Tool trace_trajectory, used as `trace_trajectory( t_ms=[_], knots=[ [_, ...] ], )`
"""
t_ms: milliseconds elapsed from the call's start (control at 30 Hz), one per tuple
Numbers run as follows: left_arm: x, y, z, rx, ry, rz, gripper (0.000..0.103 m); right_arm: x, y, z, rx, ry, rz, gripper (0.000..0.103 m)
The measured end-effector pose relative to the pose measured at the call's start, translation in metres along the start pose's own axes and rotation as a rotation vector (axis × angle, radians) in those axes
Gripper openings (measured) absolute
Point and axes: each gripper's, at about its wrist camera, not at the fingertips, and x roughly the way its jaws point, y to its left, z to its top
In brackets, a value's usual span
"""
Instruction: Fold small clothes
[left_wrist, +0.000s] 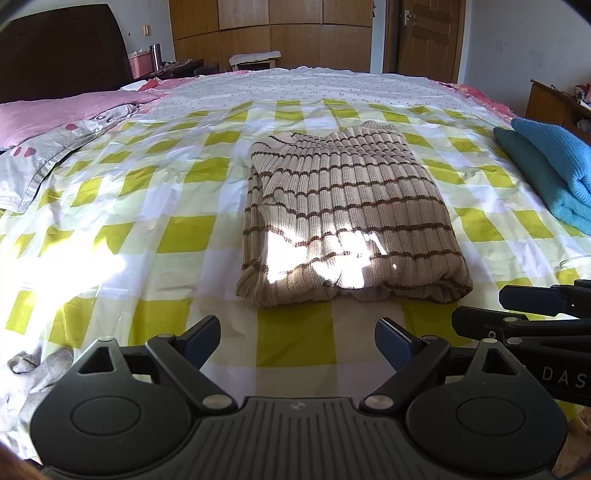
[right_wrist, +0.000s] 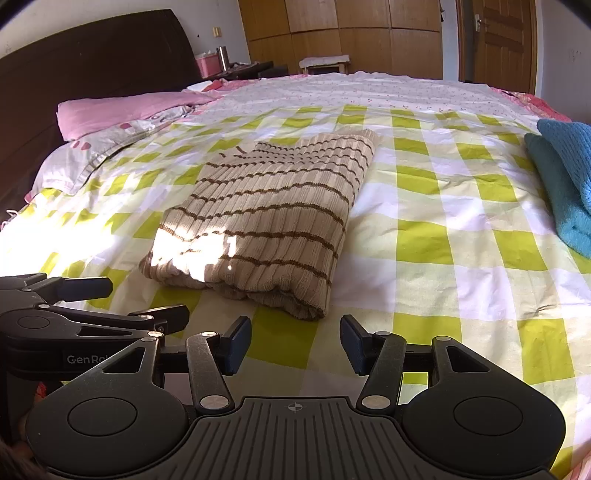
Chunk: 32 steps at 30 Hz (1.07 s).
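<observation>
Sweater (left_wrist: 351, 218) folded, flat on checked sheet (left_wrist: 155, 206), at 12 o'clock of my left tongs (left_wrist: 297, 341). Left tongs wide open, empty. Right tongs (right_wrist: 295, 341) open, empty; sweater at 11 o'clock. Blue knits (right_wrist: 565, 184) at 2 o'clock, well apart.

Bare checked sheet (left_wrist: 295, 332) before the folded striped sweater (left_wrist: 351, 214), blue knits (left_wrist: 554, 166) crowding the right edge.

Folded striped sweater (right_wrist: 266, 225) beyond empty, parted right tool (right_wrist: 295, 341).
</observation>
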Motion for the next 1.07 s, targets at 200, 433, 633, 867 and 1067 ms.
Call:
trace_trajectory(
  t_ms=[200, 433, 633, 867, 1067],
  knots=[
    [-0.0001, 0.0002, -0.0015, 0.001, 0.001, 0.002, 0.095, 0.0008, 0.0002, -0.002, -0.001, 0.003, 0.003, 0.053],
    [-0.0005, 0.0002, -0.0048, 0.007, 0.001, 0.01, 0.094, 0.002, 0.0015, -0.0046, -0.002, 0.009, 0.006, 0.053],
    [-0.0006, -0.0008, -0.0046, 0.011, 0.004, 0.013, 0.093, 0.0029, 0.0013, -0.0048, -0.001, 0.012, 0.008, 0.053],
    [-0.0002, -0.0007, -0.0049, 0.008, 0.008, 0.01, 0.093, 0.0033, 0.0007, -0.0053, 0.0, 0.015, 0.008, 0.053],
    [-0.0005, -0.0015, -0.0057, 0.015, 0.006, 0.015, 0.093, 0.0033, 0.0008, -0.0051, 0.0, 0.015, 0.008, 0.053]
  ],
)
